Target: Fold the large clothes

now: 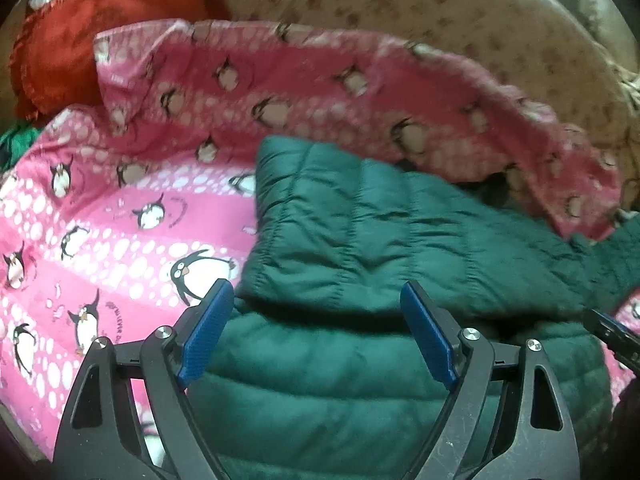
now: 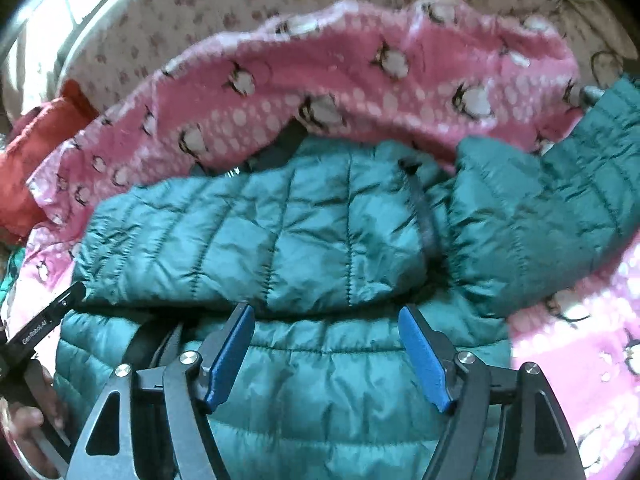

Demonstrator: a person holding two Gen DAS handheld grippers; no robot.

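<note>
A dark green quilted puffer jacket (image 1: 360,240) lies on a pink penguin-print blanket (image 1: 100,220), with its upper part doubled over the lower part. My left gripper (image 1: 318,294) is open and empty, just above the jacket's near-left part. In the right wrist view the jacket (image 2: 280,232) fills the middle, with one sleeve (image 2: 560,184) stretching to the upper right. My right gripper (image 2: 326,318) is open and empty over the jacket's fold line. The left gripper's body (image 2: 44,324) shows at the left edge of that view.
A red frilled cushion (image 1: 100,36) sits at the back left. A beige flower-print cover (image 1: 440,8) lies behind the blanket, whose far edge (image 2: 360,76) is folded up over it. Some green cloth (image 1: 18,140) pokes out at the far left.
</note>
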